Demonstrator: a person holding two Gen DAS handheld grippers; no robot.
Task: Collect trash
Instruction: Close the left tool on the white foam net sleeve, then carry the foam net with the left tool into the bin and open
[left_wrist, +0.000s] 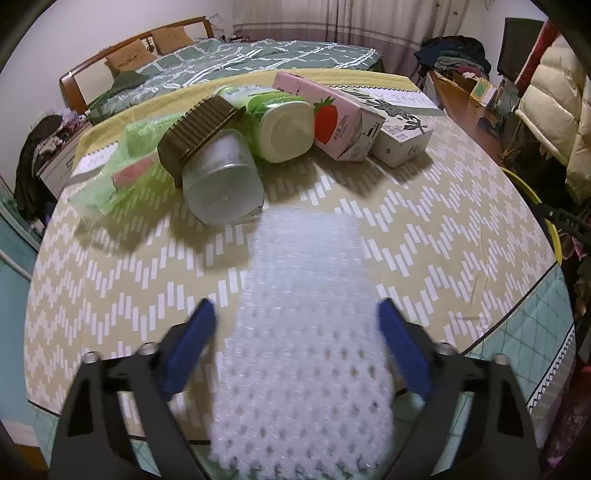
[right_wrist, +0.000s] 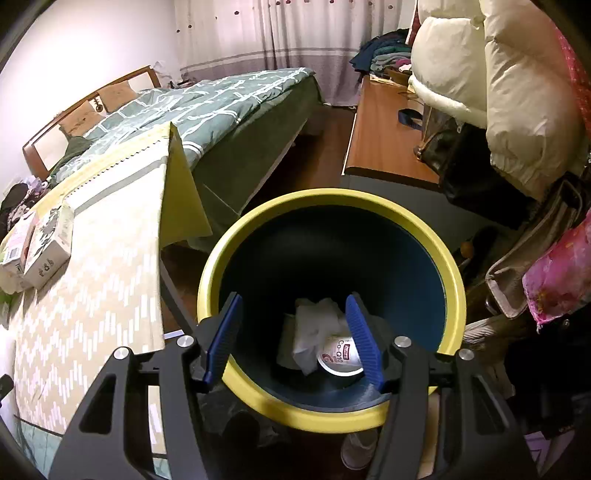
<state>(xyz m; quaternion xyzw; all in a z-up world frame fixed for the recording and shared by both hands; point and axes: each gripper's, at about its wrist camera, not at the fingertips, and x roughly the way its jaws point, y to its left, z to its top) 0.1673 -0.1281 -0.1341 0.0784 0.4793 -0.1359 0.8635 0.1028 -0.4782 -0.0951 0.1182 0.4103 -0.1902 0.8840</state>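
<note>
On a table draped in a beige cloth with white zigzag dashes (left_wrist: 461, 229), the left gripper (left_wrist: 295, 314) stood with its blue fingers (left_wrist: 192, 343) spread wide to either side of a white foam mesh sleeve (left_wrist: 303, 332), which lay flat on the cloth and ran between them; the pads did not appear to press it, though motion blur softened the edges. Only the left wrist view took in the rest of the litter: a clear plastic jar with a ribbed dark-brown lid (left_wrist: 218, 173) tipped on its side just beyond the sleeve, a green-and-white plastic tub (left_wrist: 280, 122) lying behind it, a crumpled green plastic bag (left_wrist: 118, 173) to the left, a pink strawberry-print carton (left_wrist: 332, 114) and a white printed box (left_wrist: 402, 133) side by side at the far edge.

The right wrist view alone showed the round bin with a yellow rim and dark-blue interior (right_wrist: 421, 229), standing off the table's corner. The right gripper (right_wrist: 293, 306) hung over its mouth, fingers well apart and holding nothing. In the bottom of the bin lay crumpled white paper (right_wrist: 314, 328) and a white labelled container (right_wrist: 338, 356). The two boxes appeared again at that view's left edge.
</note>
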